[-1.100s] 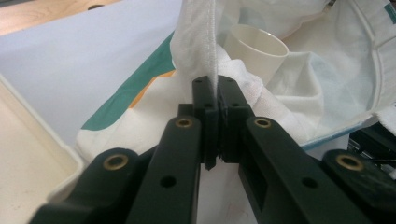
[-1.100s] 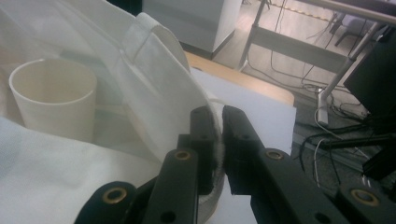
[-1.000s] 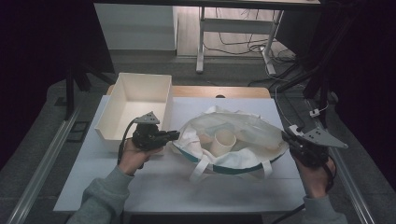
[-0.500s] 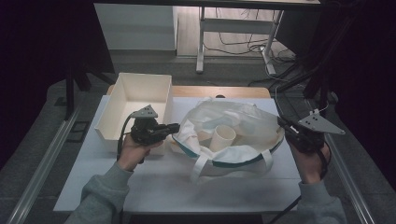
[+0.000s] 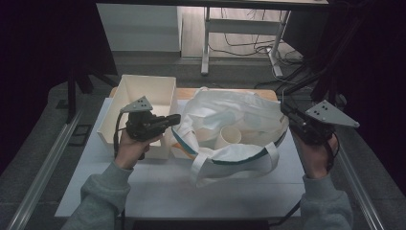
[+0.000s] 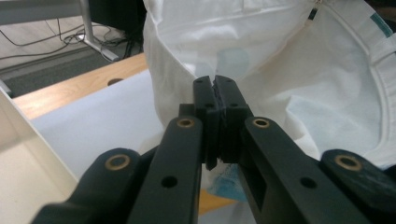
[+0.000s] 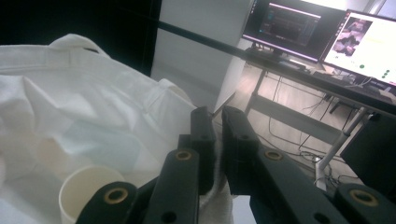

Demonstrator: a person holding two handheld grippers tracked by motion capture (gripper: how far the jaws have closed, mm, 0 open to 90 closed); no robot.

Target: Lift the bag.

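Note:
A white cloth bag (image 5: 230, 108) with a teal-trimmed rim and loose handles stands open at the middle of the table. A paper cup (image 5: 231, 136) lies inside it with other pale cups half under the cloth. My left gripper (image 5: 176, 119) is shut on the bag's left rim, held above the table. In the left gripper view the jaws (image 6: 215, 84) meet tight on the white cloth (image 6: 289, 70). My right gripper (image 5: 283, 108) is shut on the right rim. In the right gripper view cloth sits pinched low between its jaws (image 7: 217, 116), with the bag (image 7: 70, 84) and a cup (image 7: 88, 186) to their left.
A white open bin (image 5: 143, 88) stands left of the bag, just behind my left hand; its wall (image 6: 18, 140) is close in the left gripper view. The white table top (image 5: 158, 191) runs toward the near edge. Desk legs, cables and monitors (image 7: 327, 37) lie beyond the table.
Both hands have risen and carried the bag's rim up with them, so the bag stands taller and wider open. The right hand also drifted outward to the right.

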